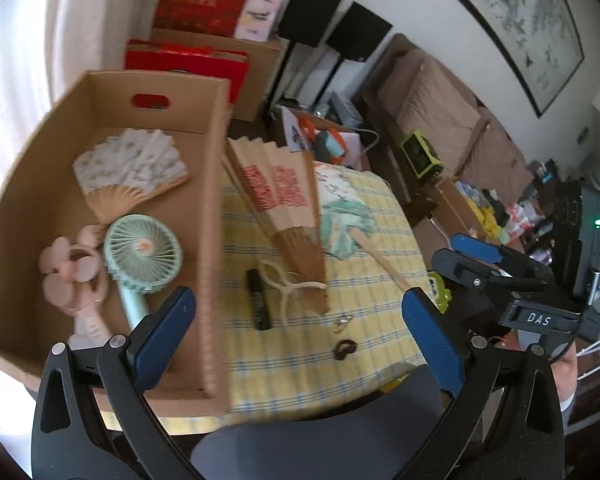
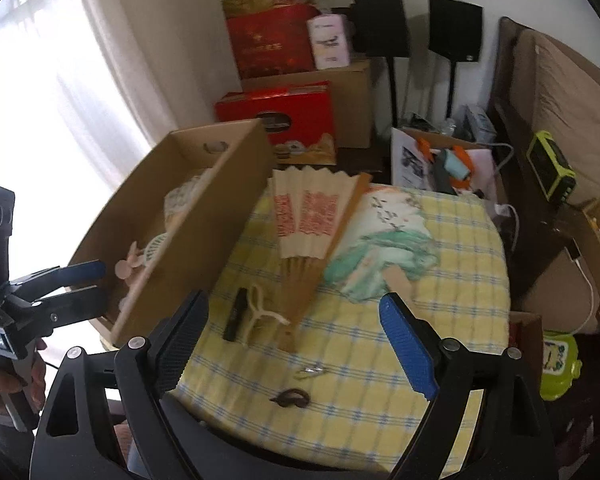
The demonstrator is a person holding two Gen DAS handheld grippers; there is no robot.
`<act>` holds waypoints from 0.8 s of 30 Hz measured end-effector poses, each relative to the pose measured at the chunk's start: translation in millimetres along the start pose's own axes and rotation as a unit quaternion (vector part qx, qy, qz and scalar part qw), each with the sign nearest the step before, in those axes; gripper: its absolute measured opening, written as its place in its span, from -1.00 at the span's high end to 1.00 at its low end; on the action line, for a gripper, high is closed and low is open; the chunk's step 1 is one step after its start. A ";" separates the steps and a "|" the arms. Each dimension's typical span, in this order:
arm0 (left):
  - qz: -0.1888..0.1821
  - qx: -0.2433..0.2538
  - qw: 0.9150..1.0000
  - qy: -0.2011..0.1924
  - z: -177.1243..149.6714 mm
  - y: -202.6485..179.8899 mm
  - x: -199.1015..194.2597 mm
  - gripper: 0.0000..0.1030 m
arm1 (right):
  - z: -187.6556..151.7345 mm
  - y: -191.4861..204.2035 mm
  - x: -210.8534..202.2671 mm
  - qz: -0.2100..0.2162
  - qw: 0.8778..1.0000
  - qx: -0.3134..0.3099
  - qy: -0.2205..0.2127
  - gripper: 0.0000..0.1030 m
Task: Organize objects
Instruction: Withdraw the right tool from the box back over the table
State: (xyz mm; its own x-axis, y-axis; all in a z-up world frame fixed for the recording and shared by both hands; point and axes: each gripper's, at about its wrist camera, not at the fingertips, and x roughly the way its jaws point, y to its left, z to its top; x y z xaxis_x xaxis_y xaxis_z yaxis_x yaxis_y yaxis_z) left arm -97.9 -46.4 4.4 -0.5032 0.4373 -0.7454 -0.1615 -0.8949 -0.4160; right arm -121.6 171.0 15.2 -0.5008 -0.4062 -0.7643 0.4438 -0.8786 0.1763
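**Q:** So what was laid out, biggest thing first?

**A:** A round table under a yellow checked cloth held an open cardboard box on its left side. Inside the box lay a white folding fan, a mint handheld fan and a pink handheld fan. On the cloth just beside the box lay an open paper fan with red print, its edge over a round painted fan. Nearer sat a black stick-shaped item, a cream cord loop, a small clear clip and a dark hair tie.

**Q:** And the grippers?

**A:** The left gripper and the right gripper both hovered above the cloth, jaws spread wide, holding nothing.

**Q:** Which step was it?

**A:** Seemingly between picks. The next move would likely call for closing on a loose item, perhaps the red-print fan, then lifting it over the box wall.
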 end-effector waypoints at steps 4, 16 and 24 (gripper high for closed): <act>-0.007 0.006 1.000 0.006 3.0 -16.5 13.9 -1.00 | -3.0 -15.9 -5.0 -0.009 1.000 0.011 0.000 -0.72; -0.012 0.023 0.999 0.028 7.2 -43.4 60.4 -1.00 | -16.9 -67.8 5.1 -0.021 0.997 0.074 0.007 -0.72; -0.032 0.034 0.998 0.049 1.2 -45.0 101.0 -1.00 | -26.5 -87.4 36.0 -0.019 0.993 0.112 0.033 -0.49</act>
State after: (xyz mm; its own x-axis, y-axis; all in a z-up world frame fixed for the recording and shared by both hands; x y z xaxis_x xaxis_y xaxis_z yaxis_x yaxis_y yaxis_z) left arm -142.5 37.9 -51.6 -0.4045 0.4967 -0.7679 -0.2483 -0.8678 -0.4305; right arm -158.7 239.7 -44.2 -0.4606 -0.3615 -0.8106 0.2449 -0.9296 0.2755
